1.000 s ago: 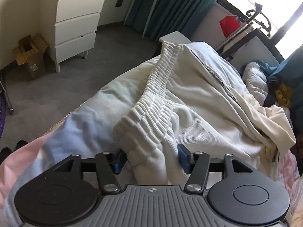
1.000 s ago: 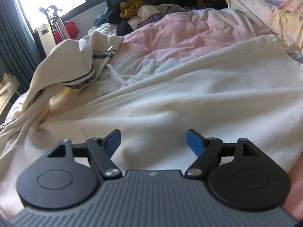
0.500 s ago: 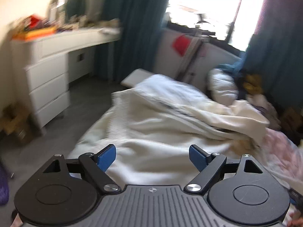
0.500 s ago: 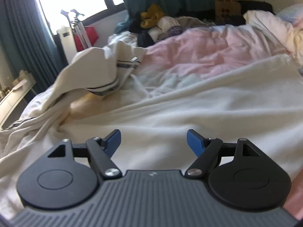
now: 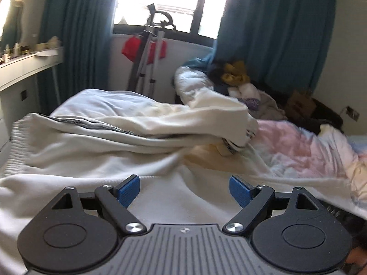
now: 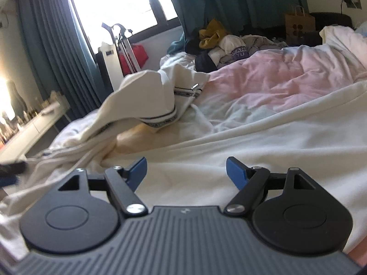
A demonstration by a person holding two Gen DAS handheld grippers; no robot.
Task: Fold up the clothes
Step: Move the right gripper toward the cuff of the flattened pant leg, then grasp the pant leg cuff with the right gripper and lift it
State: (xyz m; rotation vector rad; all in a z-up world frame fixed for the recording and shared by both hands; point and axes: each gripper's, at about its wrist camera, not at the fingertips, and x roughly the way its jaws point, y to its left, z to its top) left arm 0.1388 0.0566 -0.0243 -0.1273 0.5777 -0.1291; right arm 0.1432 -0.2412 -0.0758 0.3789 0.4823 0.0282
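Lying spread out on the bed [image 6: 298, 73], the cream pants [image 5: 96, 160] are still messy and not folded. One leg [image 6: 146, 96] is flopping over in a heap. The left gripper [image 5: 184, 189] is hanging over the cloth with its blue fingers wide apart, holding nothing. The right gripper [image 6: 186, 171] is doing the same. Nearly all the folding looks left to do.

A home bedroom: bed [image 6: 286, 87], curtains [image 5: 275, 34], dresser [image 5: 25, 68].
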